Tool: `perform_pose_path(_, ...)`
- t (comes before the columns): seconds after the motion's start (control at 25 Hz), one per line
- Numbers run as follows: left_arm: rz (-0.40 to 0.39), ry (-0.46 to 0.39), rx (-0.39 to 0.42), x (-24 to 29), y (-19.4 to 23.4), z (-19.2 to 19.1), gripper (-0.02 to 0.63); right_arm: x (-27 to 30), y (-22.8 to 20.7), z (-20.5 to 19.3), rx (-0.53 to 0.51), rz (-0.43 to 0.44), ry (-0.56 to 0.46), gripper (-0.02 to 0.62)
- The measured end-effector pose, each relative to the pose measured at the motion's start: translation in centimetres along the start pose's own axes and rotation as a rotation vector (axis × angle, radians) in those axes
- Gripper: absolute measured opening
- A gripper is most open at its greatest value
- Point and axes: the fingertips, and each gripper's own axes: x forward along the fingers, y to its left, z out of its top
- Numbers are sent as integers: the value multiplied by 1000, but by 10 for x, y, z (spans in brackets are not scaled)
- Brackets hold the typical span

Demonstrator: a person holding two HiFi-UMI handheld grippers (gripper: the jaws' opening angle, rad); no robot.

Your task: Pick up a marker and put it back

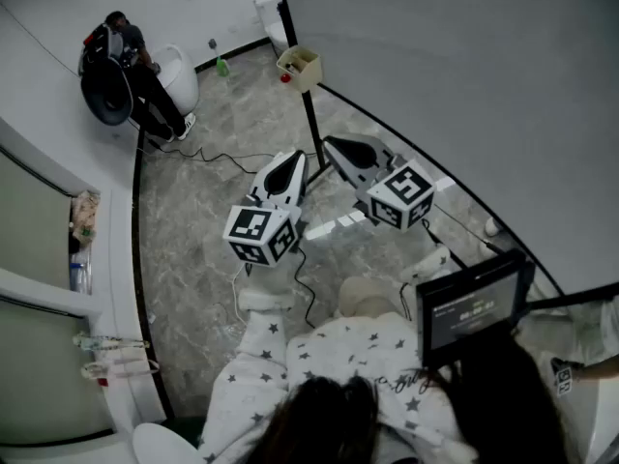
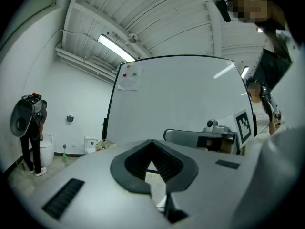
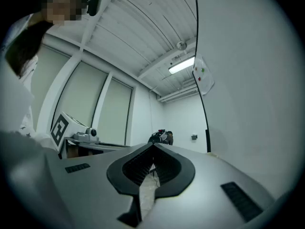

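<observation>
I make out no marker in any view. The whiteboard fills the right side of the head view, stands ahead in the left gripper view, and runs along the right of the right gripper view. My left gripper is held in the air beside its stand, jaws closed tip to tip with nothing between them. My right gripper hovers just right of it, also shut and empty. Each gripper shows in the other's view, the right one and the left one.
A small open box sits by the whiteboard's far leg, with a green bottle near it. A person stands at the far left beside a white bin. Cables trail over the marble floor. A dark screen hangs at my right.
</observation>
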Motion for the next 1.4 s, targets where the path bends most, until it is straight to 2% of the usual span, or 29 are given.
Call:
perform_pose_path(0.12, 8, 12, -12, 21, 26, -9, -8, 29, -26, -11, -1, 0, 5, 5)
perform_pose_path(0.32, 48, 12, -7, 95, 100, -29, -8, 96, -103, -44, -55, 15, 2, 5)
perform_pose_path(0.6, 74, 12, -37, 104, 148, 2, -8, 149, -122, -21, -140, -8, 17, 6)
perform_pose_path(0.84, 66, 34, -67, 145, 199, -12, -8, 196, -165, -60, -165, -66, 67, 6)
perform_pose_path(1.0, 16, 55, -59, 159, 222, -15, -8, 218, -185, -73, -167, -114, 67, 10)
perform_pose_path(1.04, 3, 60, -54, 162, 228, -15, -8, 224, -189, -73, -153, -123, 60, 79)
perform_pose_path(1.08, -8, 62, -50, 166, 235, -14, -8, 230, -193, -74, -146, -132, 57, 104)
perform_pose_path(1.24, -45, 69, -53, 188, 269, -21, -8, 263, -220, -106, -227, -177, 146, 119)
perform_pose_path(1.28, -48, 73, -60, 194, 279, -26, -8, 271, -230, -119, -236, -188, 172, 144)
perform_pose_path(1.4, -56, 79, -81, 205, 292, -38, -8, 283, -249, -147, -249, -208, 228, 158)
